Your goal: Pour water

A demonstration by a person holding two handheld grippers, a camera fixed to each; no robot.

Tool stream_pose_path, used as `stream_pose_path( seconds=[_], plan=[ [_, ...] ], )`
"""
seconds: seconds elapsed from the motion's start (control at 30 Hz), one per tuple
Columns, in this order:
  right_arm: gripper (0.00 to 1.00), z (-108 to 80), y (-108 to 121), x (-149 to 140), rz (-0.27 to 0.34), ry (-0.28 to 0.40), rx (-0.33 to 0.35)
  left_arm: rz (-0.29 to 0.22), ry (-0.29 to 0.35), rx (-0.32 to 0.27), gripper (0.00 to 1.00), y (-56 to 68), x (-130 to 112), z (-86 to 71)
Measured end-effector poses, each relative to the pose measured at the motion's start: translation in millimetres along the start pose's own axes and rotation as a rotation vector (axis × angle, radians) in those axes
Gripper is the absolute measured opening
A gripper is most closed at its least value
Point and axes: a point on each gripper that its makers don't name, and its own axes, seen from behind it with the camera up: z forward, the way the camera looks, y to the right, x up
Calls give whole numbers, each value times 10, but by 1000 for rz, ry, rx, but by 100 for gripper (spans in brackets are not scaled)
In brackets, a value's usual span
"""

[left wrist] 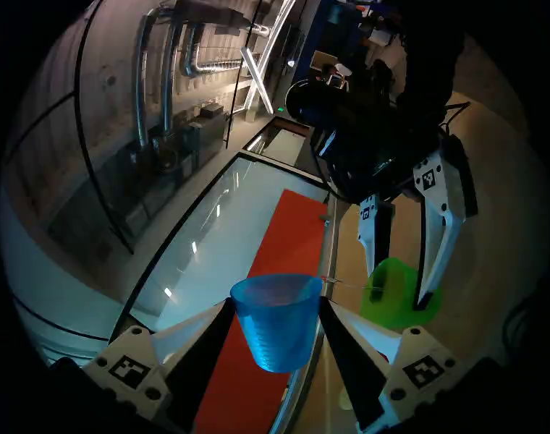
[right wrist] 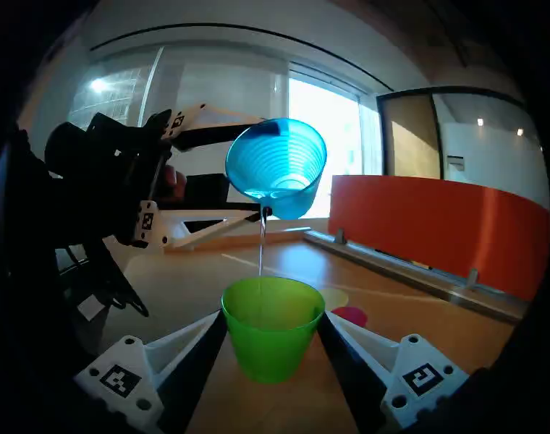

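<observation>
Brightness: we see the left gripper view dim, the right gripper view brighter.
Source: daylight pours through a window (right wrist: pixel 324 137); small ceiling lights (right wrist: pixel 480 121) glow.
Glare: white streaks on a glass panel (left wrist: pixel 202 246).
Distortion: we see straight lines bowing near edges.
</observation>
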Motion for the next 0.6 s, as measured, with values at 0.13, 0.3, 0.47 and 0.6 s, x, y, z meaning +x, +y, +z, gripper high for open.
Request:
stream_pose_path(
  seconds=[0.13,0.3,0.47,0.6],
  plan=[
    [90,-6,5,0,1,2,-2,8,1,0,84,-6,10,-1],
    [90,-15,10,-4,2,2,-3,10,0,0,84,-15,11,1],
    [90,-12,17,-4,2,1,-5,12,1,-1,84,-19,2,14],
    [90,-5,18,3,2,1,-5,17,1,-2,84,-12,-1,28]
  ],
)
